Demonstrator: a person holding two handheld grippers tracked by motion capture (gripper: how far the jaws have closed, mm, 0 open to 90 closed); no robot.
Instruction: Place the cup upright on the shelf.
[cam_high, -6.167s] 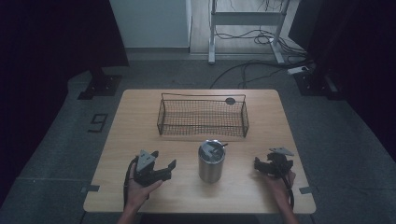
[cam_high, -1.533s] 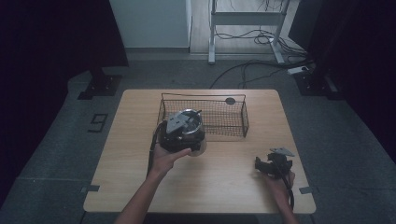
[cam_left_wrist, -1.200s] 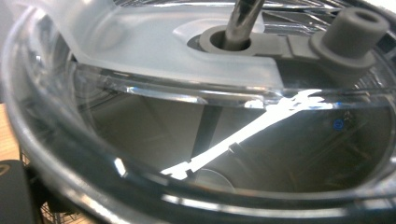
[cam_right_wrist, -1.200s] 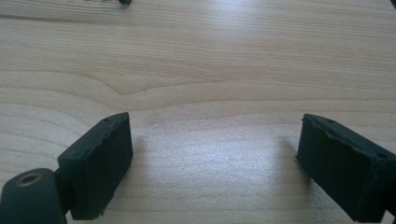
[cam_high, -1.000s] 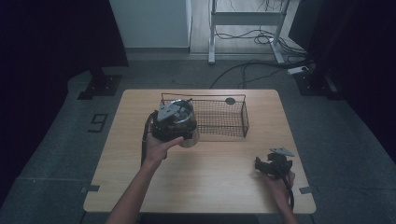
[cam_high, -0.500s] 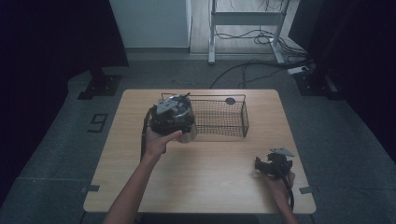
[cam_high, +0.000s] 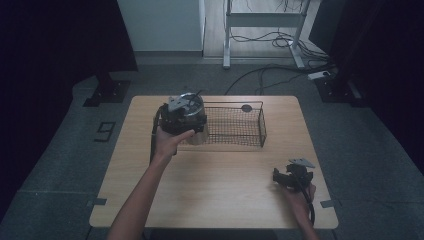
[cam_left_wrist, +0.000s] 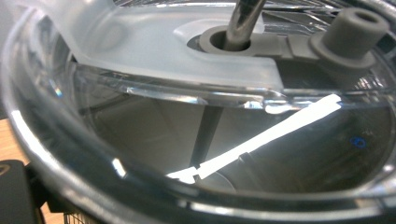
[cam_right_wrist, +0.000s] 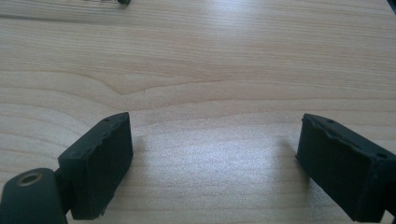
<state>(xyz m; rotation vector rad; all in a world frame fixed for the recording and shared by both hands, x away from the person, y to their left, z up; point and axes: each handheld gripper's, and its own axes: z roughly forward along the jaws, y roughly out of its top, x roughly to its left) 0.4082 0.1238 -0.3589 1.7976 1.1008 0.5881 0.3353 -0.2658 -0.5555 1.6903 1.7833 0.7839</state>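
We are holding a shiny metal cup (cam_high: 191, 127) with a clear lid (cam_left_wrist: 140, 88) in our left gripper (cam_high: 181, 116), right over the left end of the wire basket (cam_high: 235, 125). We think the job is to put it inside. In the left gripper view the lid is so close that the jaws are hidden, so we cannot tell how they are sitting, though the cup is being carried. A thin metal stick (cam_left_wrist: 243, 21) is poking up through the lid. To do this well, we are keeping the cup straight up and going down slowly, staying away from the basket's rim. Our right gripper (cam_high: 292, 176) is resting on the worktop (cam_high: 220, 185), well away, its jaws wide apart with nothing between them.
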